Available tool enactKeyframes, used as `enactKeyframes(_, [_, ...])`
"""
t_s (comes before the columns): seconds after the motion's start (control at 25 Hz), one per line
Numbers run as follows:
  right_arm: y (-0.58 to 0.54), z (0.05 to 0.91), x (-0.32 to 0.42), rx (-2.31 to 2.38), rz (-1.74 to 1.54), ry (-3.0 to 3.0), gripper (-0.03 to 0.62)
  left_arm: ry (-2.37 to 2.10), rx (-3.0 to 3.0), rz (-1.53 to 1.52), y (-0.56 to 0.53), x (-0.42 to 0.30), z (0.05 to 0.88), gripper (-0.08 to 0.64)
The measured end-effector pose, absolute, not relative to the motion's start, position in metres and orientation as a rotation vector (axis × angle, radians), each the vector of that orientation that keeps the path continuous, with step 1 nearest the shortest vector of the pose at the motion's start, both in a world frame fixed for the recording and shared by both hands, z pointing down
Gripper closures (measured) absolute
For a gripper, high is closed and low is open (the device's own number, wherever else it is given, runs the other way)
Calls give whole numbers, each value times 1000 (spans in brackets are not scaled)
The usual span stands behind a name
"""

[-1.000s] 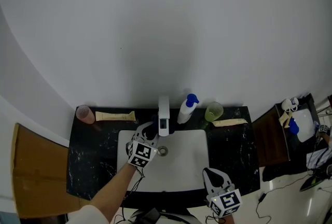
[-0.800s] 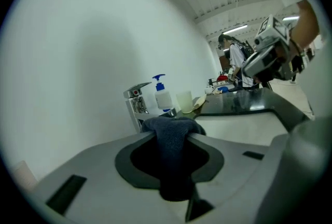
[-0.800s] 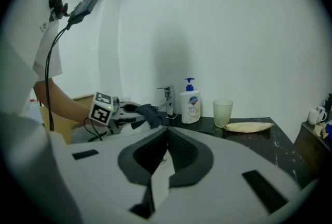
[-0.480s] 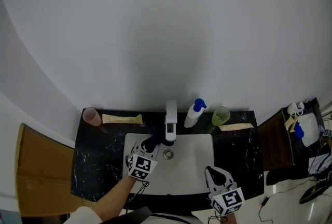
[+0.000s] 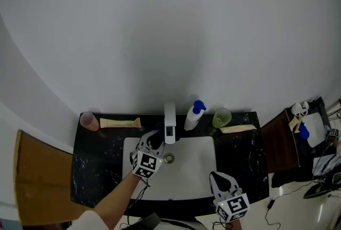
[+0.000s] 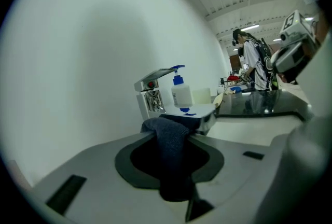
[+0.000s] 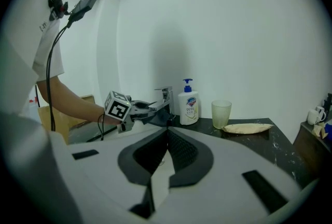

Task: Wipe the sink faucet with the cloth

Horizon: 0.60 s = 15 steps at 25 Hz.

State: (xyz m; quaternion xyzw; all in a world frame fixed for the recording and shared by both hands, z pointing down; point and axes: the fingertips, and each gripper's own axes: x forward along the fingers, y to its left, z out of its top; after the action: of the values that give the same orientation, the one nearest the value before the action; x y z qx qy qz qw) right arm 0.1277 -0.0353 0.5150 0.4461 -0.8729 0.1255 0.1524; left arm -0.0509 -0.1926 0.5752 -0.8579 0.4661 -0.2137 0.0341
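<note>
The white faucet [image 5: 169, 122] stands at the back of the white sink [image 5: 192, 173]. My left gripper [image 5: 153, 138] is just left of its spout, shut on a dark blue cloth [image 5: 156, 142]. In the left gripper view the cloth [image 6: 171, 150] hangs folded between the jaws, and the faucet [image 6: 154, 94] rises close behind it. Whether the cloth touches the faucet I cannot tell. My right gripper [image 5: 218, 177] hovers over the sink's near right corner, shut and holding nothing. From the right gripper [image 7: 167, 129] view, the left gripper [image 7: 142, 110] sits beside the faucet [image 7: 165, 97].
A soap bottle [image 5: 193, 113] and a green cup [image 5: 220, 116] stand right of the faucet on the black counter [image 5: 98, 157]. A pink cup [image 5: 88, 120] and two beige rolls [image 5: 120, 122] [image 5: 236, 128] lie along the back. A cardboard box [image 5: 37, 181] stands left, a dark table [image 5: 279, 144] right.
The left gripper with the cloth drew back a little from the faucet, then returned beside its spout. The head view swayed. The right gripper stayed where it was.
</note>
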Motion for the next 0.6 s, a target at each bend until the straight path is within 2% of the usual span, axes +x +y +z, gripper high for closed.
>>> enactKeyframes(0.32, [-42,518,122,1248,358,-2529,586,1243,-2631,-704,-120,-47,572,466])
enactKeyframes(0.6, [-47,512,118,1251,342,-2544,586,1447,-2874,-696,-173,-48,605,466])
